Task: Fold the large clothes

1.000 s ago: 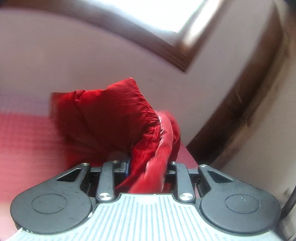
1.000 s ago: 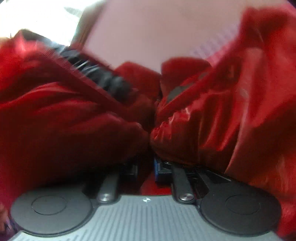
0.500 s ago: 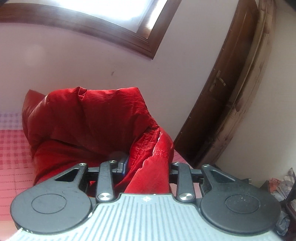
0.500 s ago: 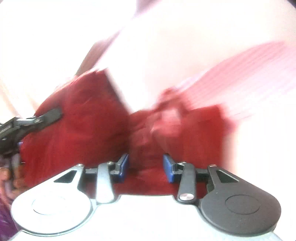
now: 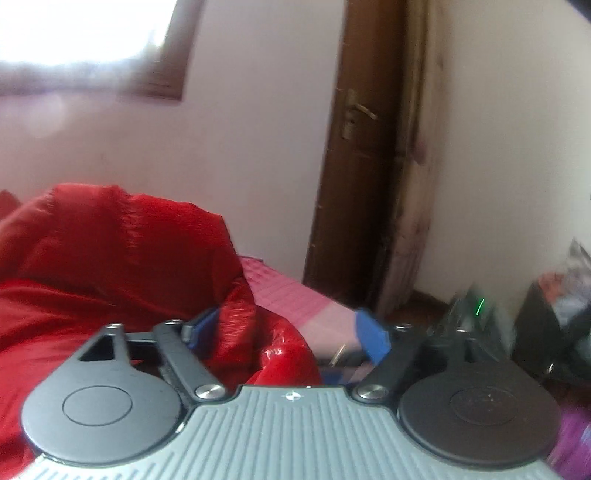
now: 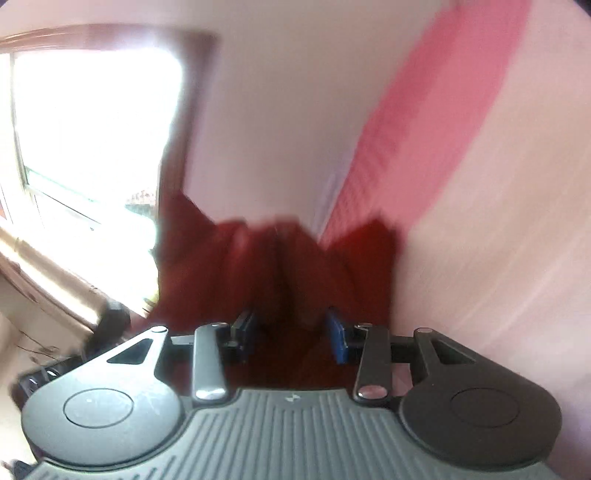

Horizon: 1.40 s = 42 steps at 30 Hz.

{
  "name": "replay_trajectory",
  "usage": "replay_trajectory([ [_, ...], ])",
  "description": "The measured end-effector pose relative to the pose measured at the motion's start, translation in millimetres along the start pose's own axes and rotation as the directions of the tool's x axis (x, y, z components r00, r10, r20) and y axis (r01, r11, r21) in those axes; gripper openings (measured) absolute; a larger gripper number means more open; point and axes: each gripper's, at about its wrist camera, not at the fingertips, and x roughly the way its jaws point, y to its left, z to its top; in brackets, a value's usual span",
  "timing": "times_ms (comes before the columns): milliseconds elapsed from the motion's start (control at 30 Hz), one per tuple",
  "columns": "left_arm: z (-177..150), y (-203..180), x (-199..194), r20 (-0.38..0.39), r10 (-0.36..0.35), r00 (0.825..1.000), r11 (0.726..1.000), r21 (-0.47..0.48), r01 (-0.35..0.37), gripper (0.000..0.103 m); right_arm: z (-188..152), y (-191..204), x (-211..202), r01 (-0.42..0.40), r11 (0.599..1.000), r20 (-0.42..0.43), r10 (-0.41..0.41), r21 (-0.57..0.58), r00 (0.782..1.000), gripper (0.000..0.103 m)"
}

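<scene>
A large red garment (image 5: 110,266) lies bunched on the pink checked bed sheet (image 5: 295,295), filling the left of the left wrist view. My left gripper (image 5: 286,332) has its jaws opening wide. A shiny red fold (image 5: 258,332) slumps between them beside the left blue pad (image 5: 201,325) and apart from the right pad. In the blurred right wrist view the same garment (image 6: 266,266) hangs dark red ahead. My right gripper (image 6: 291,334) has jaws that are opening, with cloth lying loose between the blue pads (image 6: 338,339).
A brown wooden door (image 5: 362,166) with a handle stands past the bed's end, and a bright window (image 5: 74,29) is at the upper left. Dark clutter (image 5: 554,314) sits on the floor at right. In the right wrist view a window (image 6: 92,129) fills the left and the pink sheet (image 6: 443,110) the right.
Left jaws, earlier shut on a red fold, have spread apart and the view swung toward the door. Right jaws widened too, and the garment dropped away from that camera.
</scene>
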Motion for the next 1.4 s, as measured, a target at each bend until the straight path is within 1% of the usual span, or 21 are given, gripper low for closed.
replay_trajectory([
  [33, -6.3, -4.7, 3.5, -0.004, 0.015, 1.0, 0.999, 0.039, -0.015, 0.081, 6.4, 4.9, -9.0, -0.001, 1.0, 0.016, 0.001, -0.014, 1.0, 0.083],
  [67, -11.5, -8.7, 6.0, 0.006, 0.01, 1.0, 0.997, 0.072, -0.01, 0.085, 13.8, 13.1, -15.7, 0.003, 0.999, 0.029, -0.002, -0.038, 1.0, 0.092],
  [200, -27.6, -20.9, 17.0, 0.022, -0.012, 1.0, 0.99, 0.14, 0.009, 0.09, 52.6, 65.3, -8.7, 0.062, 0.972, 0.004, -0.063, -0.226, 0.998, 0.092],
  [333, -39.1, -38.4, 26.7, 0.029, -0.008, 1.0, 0.975, 0.221, 0.002, 0.093, 64.2, 129.4, 36.7, 0.174, 0.847, -0.061, -0.235, -0.503, 0.97, 0.091],
  [433, -40.3, -49.5, 20.6, 0.046, -0.014, 0.999, 0.968, 0.249, 0.001, 0.092, 49.2, 155.6, 78.8, 0.214, 0.707, -0.103, -0.378, -0.674, 0.92, 0.045],
  [500, -38.2, -48.7, -1.8, 0.073, -0.005, 0.997, 0.974, 0.227, -0.012, 0.092, 39.6, 160.0, 83.8, 0.225, 0.647, -0.11, -0.434, -0.729, 0.894, 0.041],
  [567, -37.4, -44.5, -33.4, 0.122, 0.008, 0.993, 0.987, 0.157, -0.027, 0.094, 35.6, 160.8, 79.4, 0.239, 0.602, -0.08, -0.454, -0.762, 0.887, 0.036],
  [633, -41.0, -38.3, -65.8, 0.171, 0.067, 0.983, 0.995, 0.063, -0.078, 0.095, 36.4, 156.4, 67.0, 0.251, 0.621, -0.063, -0.438, -0.743, 0.897, 0.034],
  [733, -48.8, -27.2, -89.7, 0.201, 0.133, 0.97, 0.991, 0.005, -0.137, 0.093, 37.9, 150.2, 36.8, 0.244, 0.692, -0.056, -0.381, -0.679, 0.923, 0.029],
  [800, -51.4, -22.2, -74.7, 0.143, 0.114, 0.983, 0.991, 0.048, -0.122, 0.083, 41.0, 139.8, 36.9, 0.249, 0.714, -0.051, -0.37, -0.655, 0.928, 0.027],
  [833, -53.1, -20.9, -65.5, 0.109, 0.111, 0.988, 0.991, 0.064, -0.118, 0.068, 41.1, 136.7, 37.4, 0.256, 0.715, -0.048, -0.375, -0.65, 0.926, 0.027],
  [867, -54.7, -19.1, -57.5, 0.078, 0.09, 0.993, 0.994, 0.061, -0.095, 0.062, 42.0, 134.9, 45.6, 0.262, 0.722, -0.051, -0.38, -0.641, 0.923, 0.027],
  [1000, -65.1, -32.1, -40.2, 0.081, 0.086, 0.993, 0.986, 0.135, -0.096, 0.062, 54.7, 122.6, 44.9, 0.273, 0.773, -0.052, -0.367, -0.572, 0.929, 0.03],
  [1033, -66.5, -36.7, -35.5, 0.082, 0.095, 0.992, 0.978, 0.176, -0.108, 0.069, 60.1, 120.6, 43.0, 0.276, 0.796, -0.058, -0.362, -0.538, 0.93, 0.043],
  [1067, -71.0, -41.7, -27.6, 0.078, 0.102, 0.992, 0.968, 0.223, -0.118, 0.076, 65.1, 118.6, 42.5, 0.263, 0.819, -0.083, -0.352, -0.51, 0.932, 0.072],
  [1100, -72.9, -45.1, -21.8, 0.073, 0.111, 0.991, 0.956, 0.264, -0.126, 0.079, 67.4, 118.5, 42.6, 0.257, 0.831, -0.094, -0.344, -0.494, 0.934, 0.088],
  [1133, -76.9, -46.2, -17.0, 0.074, 0.116, 0.99, 0.951, 0.28, -0.132, 0.079, 68.0, 121.4, 43.0, 0.259, 0.831, -0.089, -0.344, -0.493, 0.935, 0.103],
  [1233, -80.9, -36.4, -7.9, 0.054, 0.113, 0.992, 0.957, 0.263, -0.124, 0.079, 62.9, 134.6, 53.7, 0.253, 0.785, -0.089, -0.363, -0.566, 0.927, 0.103],
  [1300, -81.7, -30.8, -5.0, 0.054, 0.112, 0.992, 0.96, 0.252, -0.122, 0.08, 56.5, 152.2, 63.1, 0.271, 0.71, -0.026, -0.377, -0.65, 0.926, 0.103],
  [1333, -82.8, -29.6, -2.7, 0.051, 0.115, 0.992, 0.959, 0.253, -0.125, 0.08, 53.7, 160.5, 68.1, 0.267, 0.677, -0.006, -0.371, -0.686, 0.929, 0.098],
  [1400, -86.2, -31.6, -2.6, 0.047, 0.116, 0.992, 0.957, 0.263, -0.124, 0.08, 48.4, 175.0, 87.2, 0.269, 0.607, 0.011, -0.393, -0.748, 0.919, 0.054],
])
